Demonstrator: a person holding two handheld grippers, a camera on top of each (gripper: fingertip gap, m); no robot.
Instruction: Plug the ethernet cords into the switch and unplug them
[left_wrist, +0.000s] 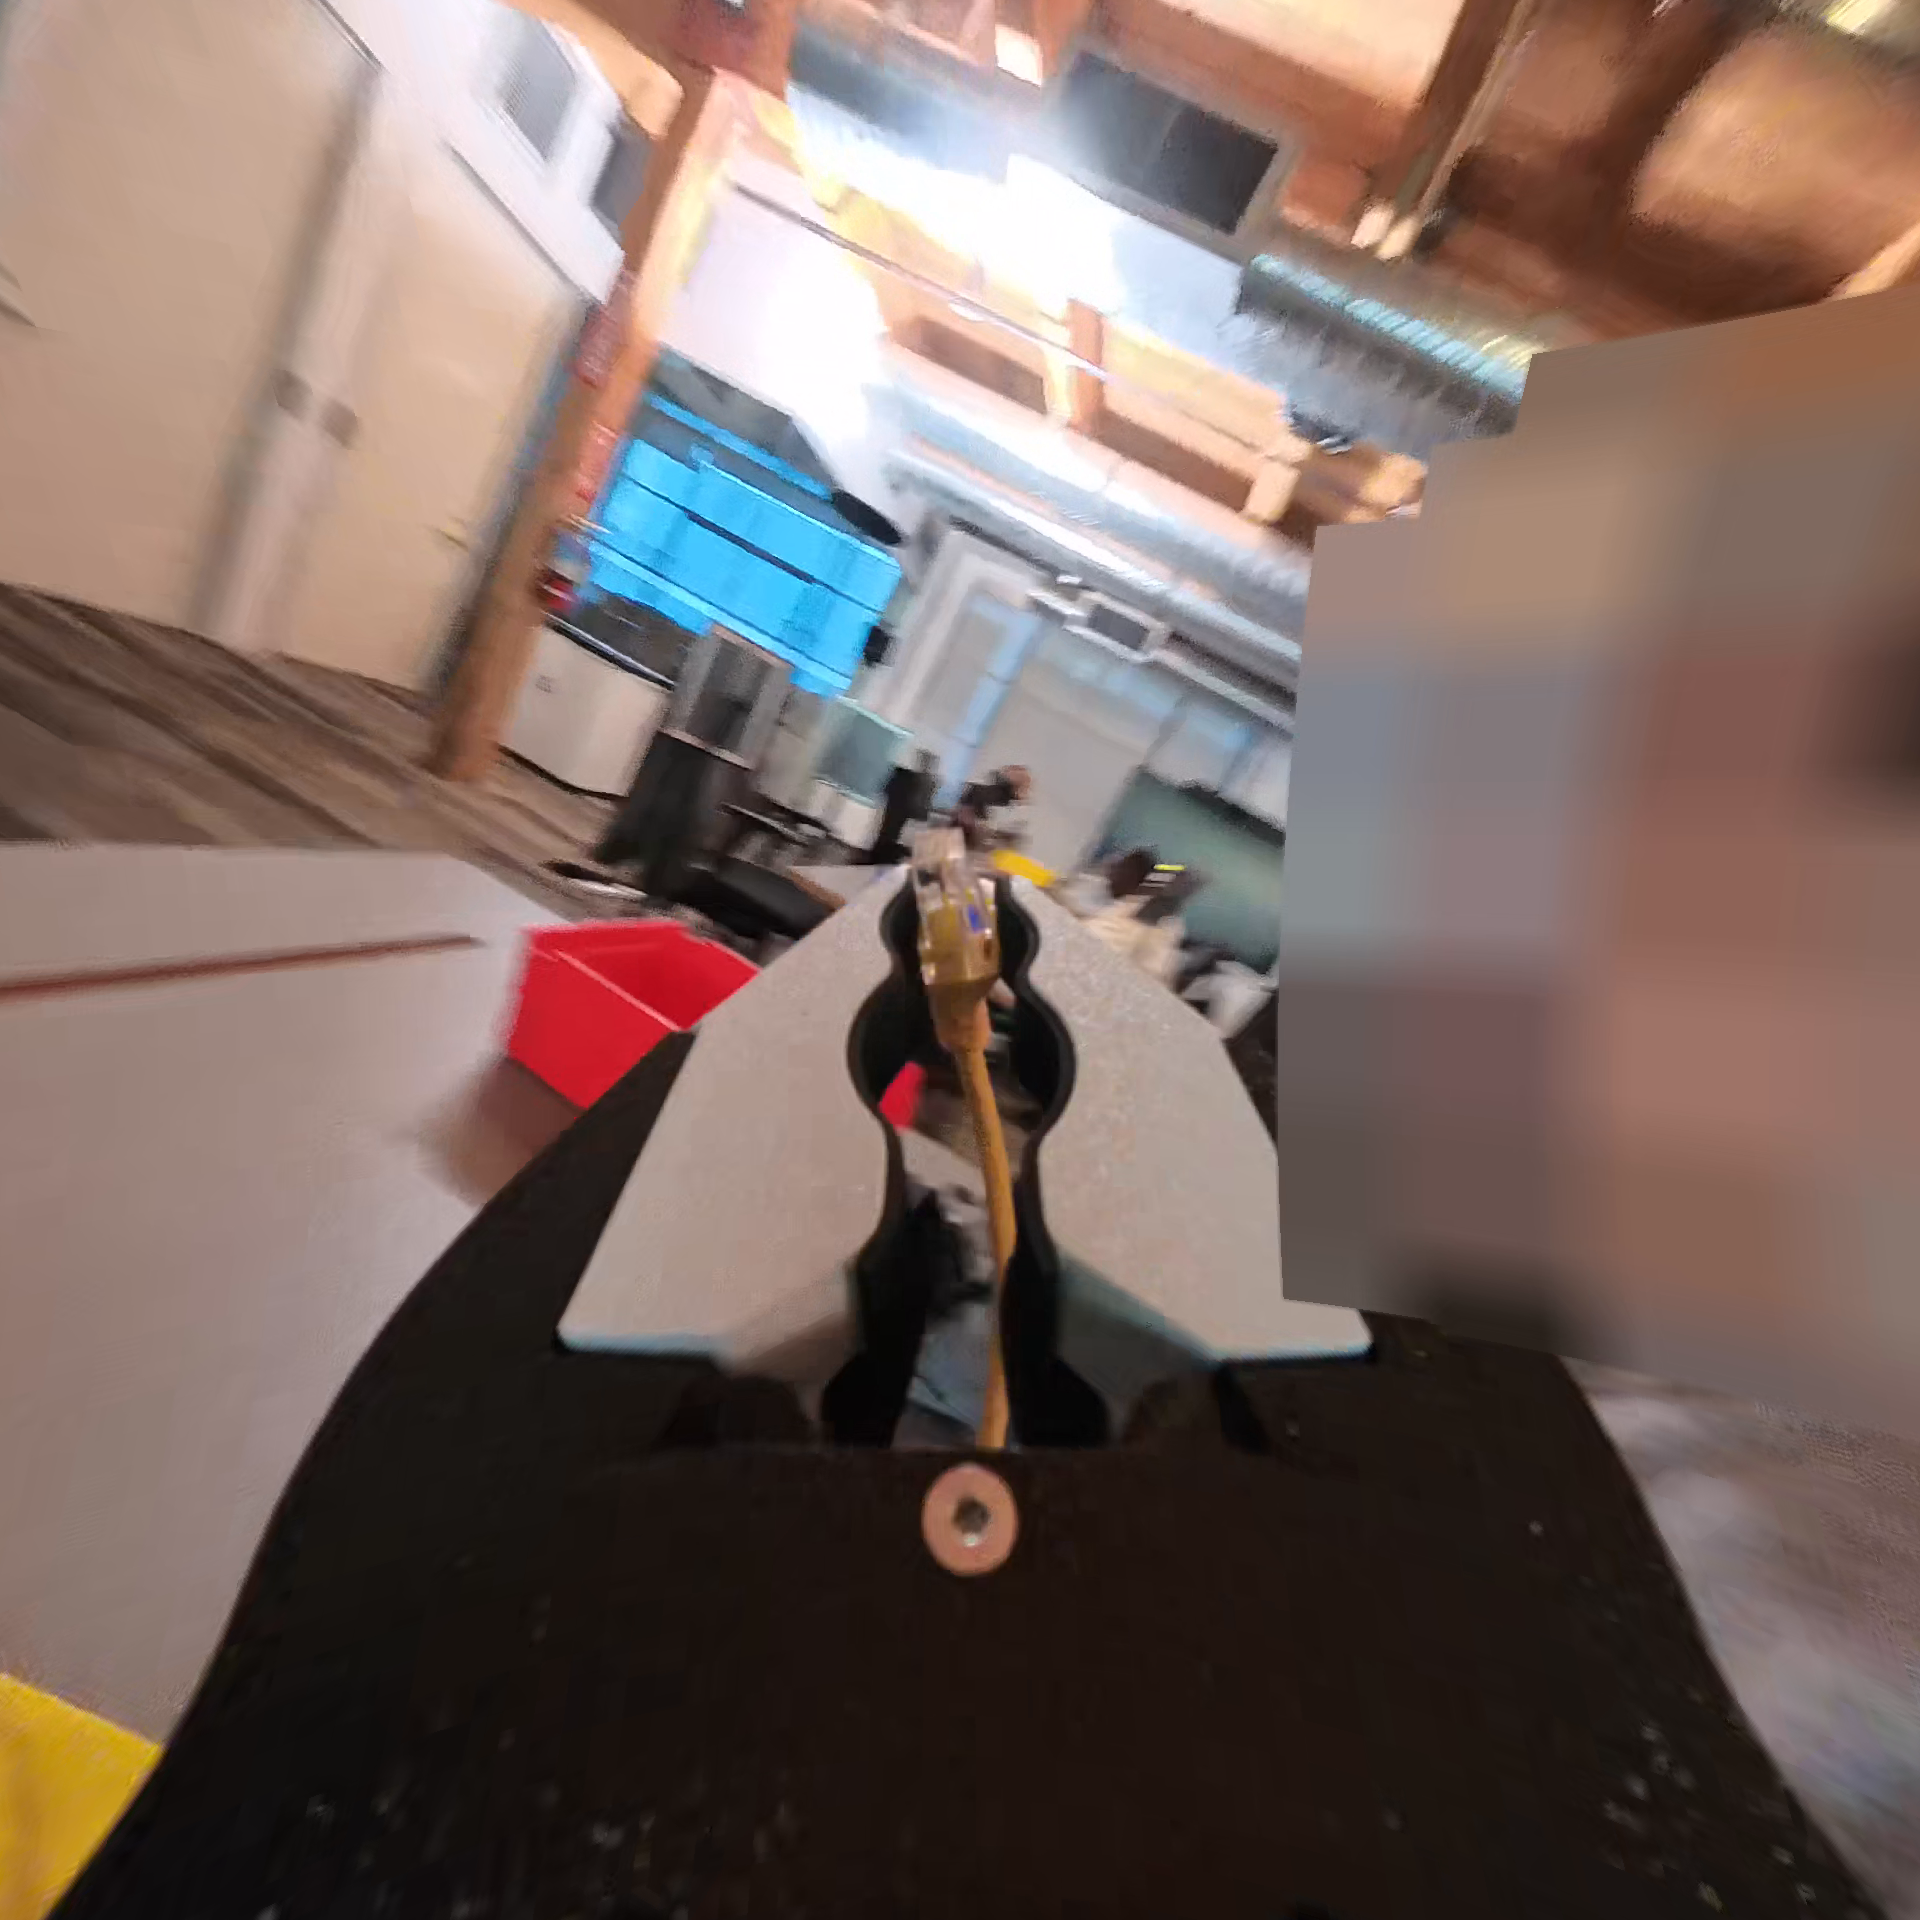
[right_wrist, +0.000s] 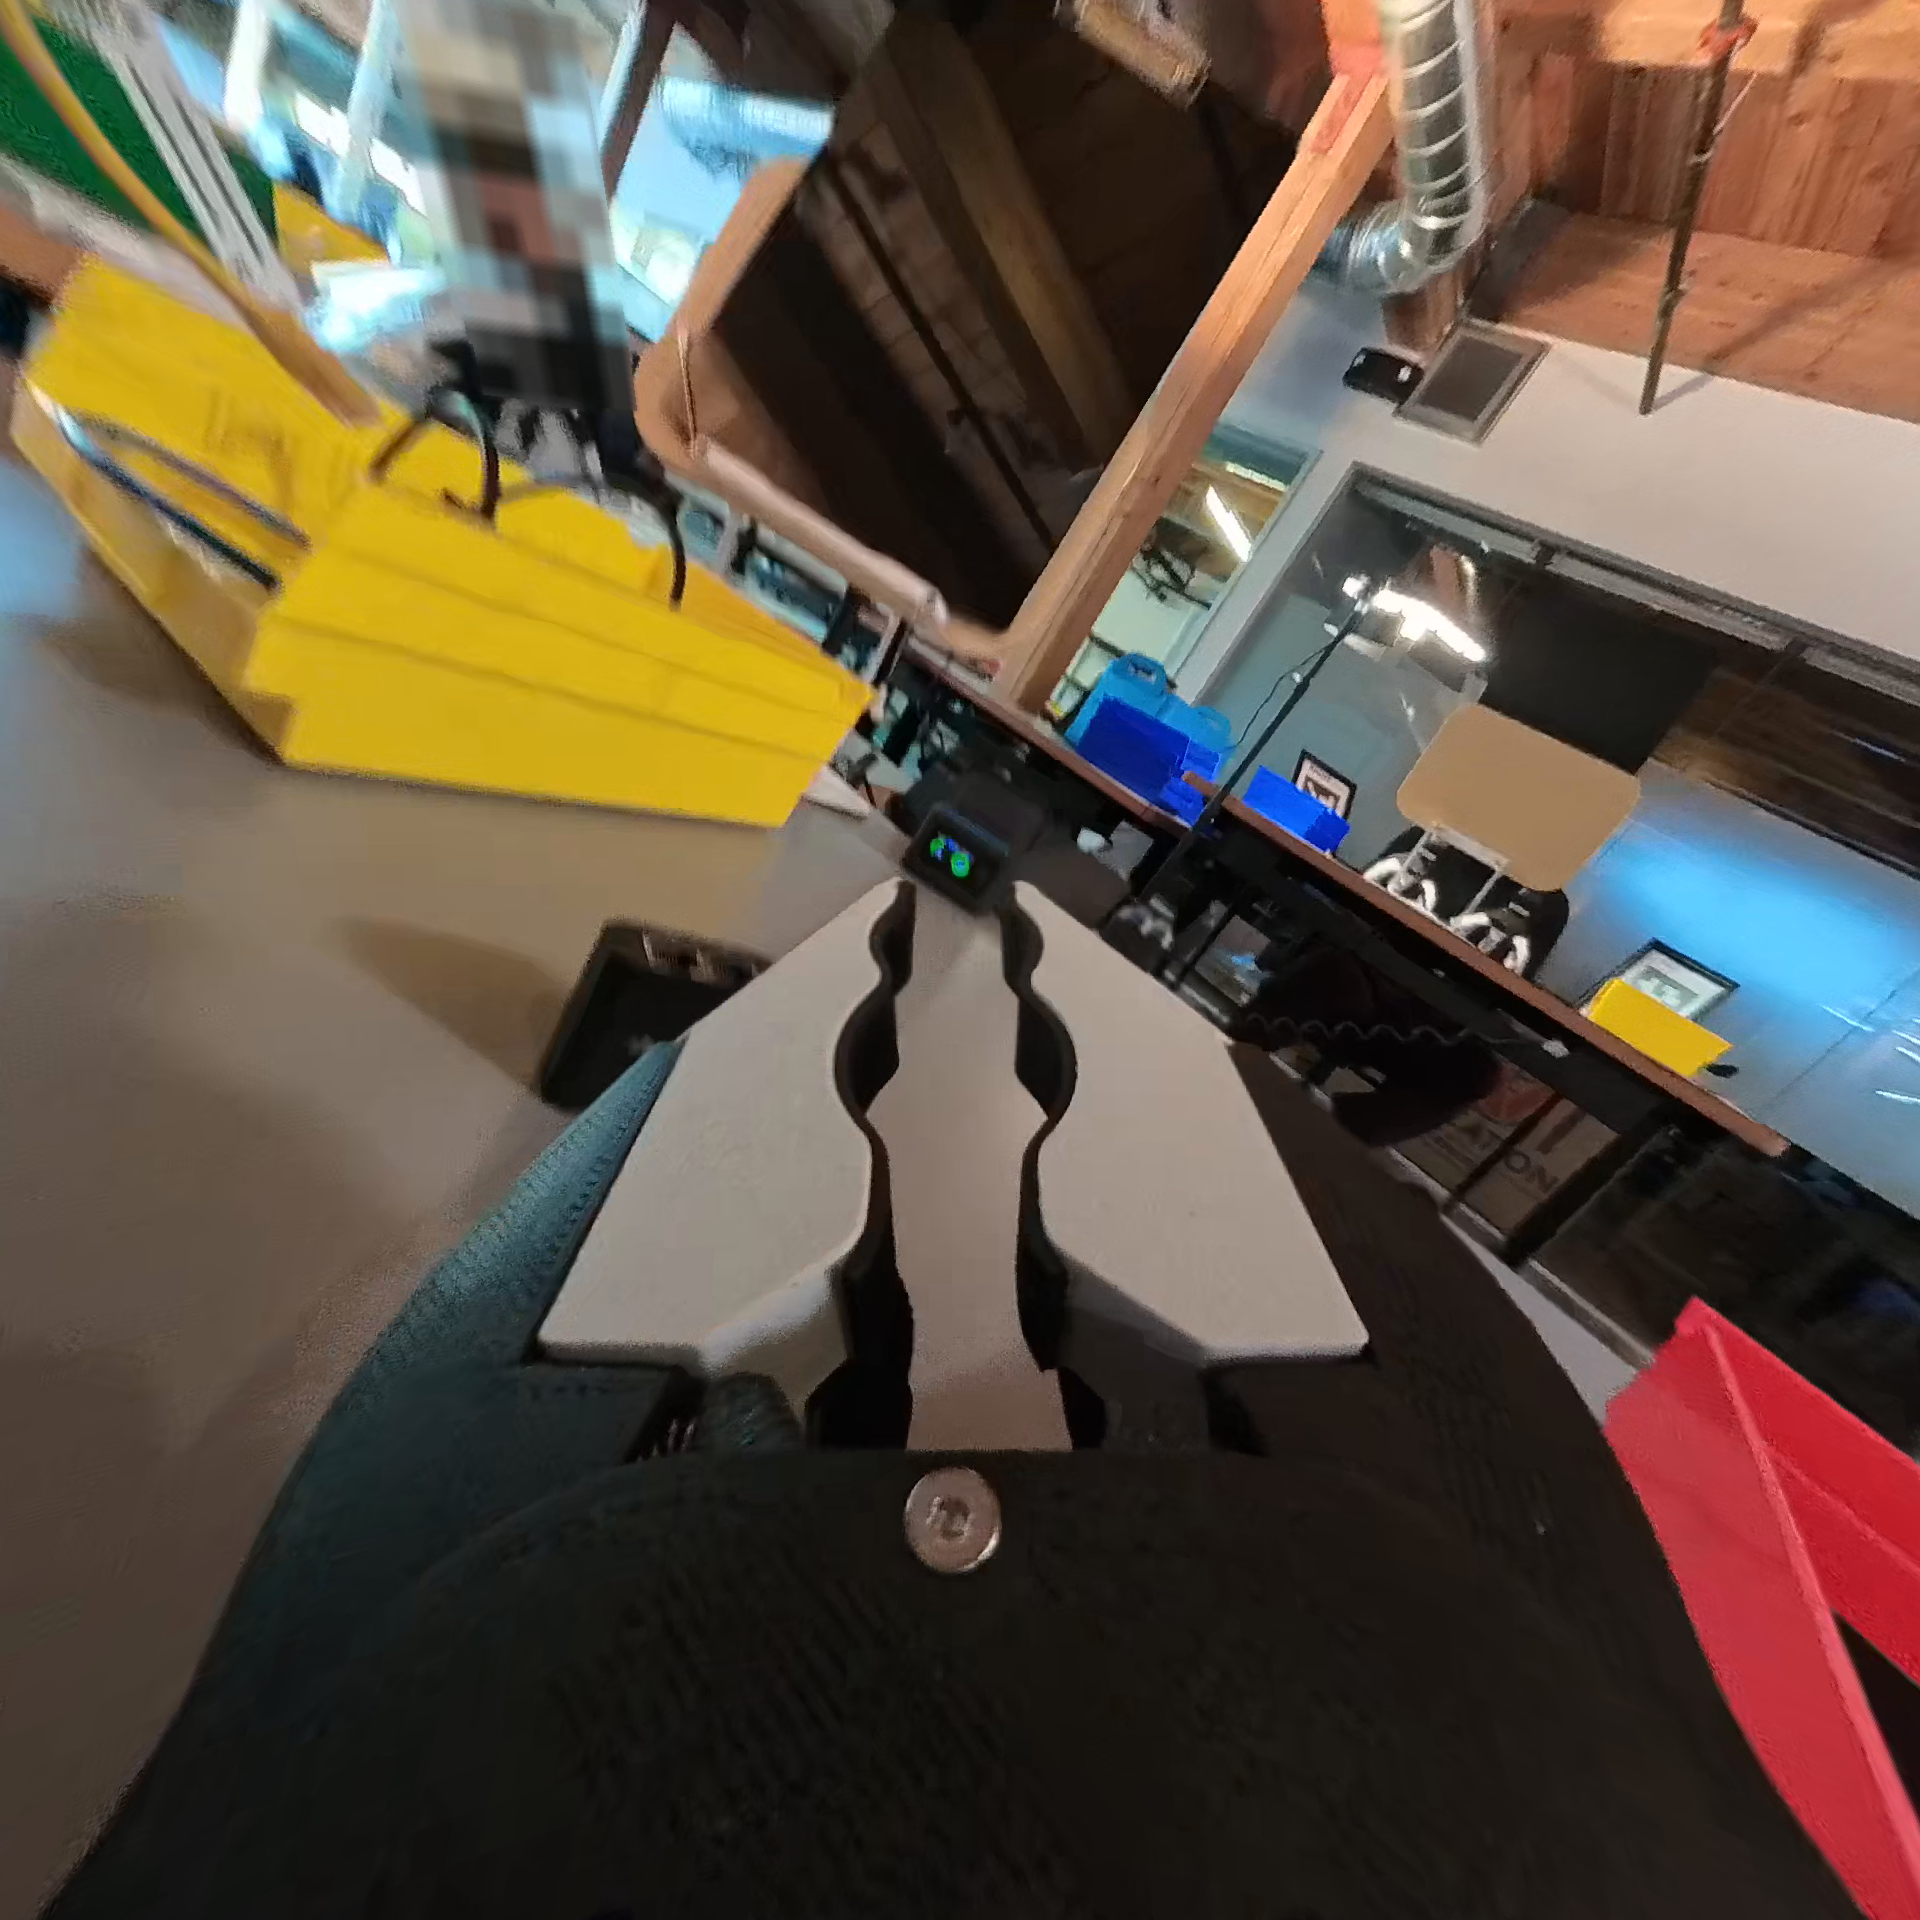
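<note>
My left gripper (left_wrist: 956, 906) is shut on a yellow ethernet cord (left_wrist: 983, 1127). The cord runs up between the jaws, and its clear plug (left_wrist: 943, 868) sticks out past the tips, pointing up and away from the table. My right gripper (right_wrist: 962, 902) is open a little and empty, held low over the tan table (right_wrist: 208, 1039). The black switch (right_wrist: 639, 997) lies on the table just left of the right gripper's left finger (right_wrist: 748, 1122), which hides part of it. Its ports face up and away.
Stacked yellow bins (right_wrist: 520, 675) with black cables stand at the table's far left. A red bin shows in both views (left_wrist: 613, 997) (right_wrist: 1787, 1507). A small black device with a lit screen (right_wrist: 961, 857) sits just beyond the right gripper's tips. Both views are motion-blurred. My right fingertips sit around 30 cm from my left ones. To the black switch (right_wrist: 639, 997): right tips about 9 cm, left tips about 30 cm.
</note>
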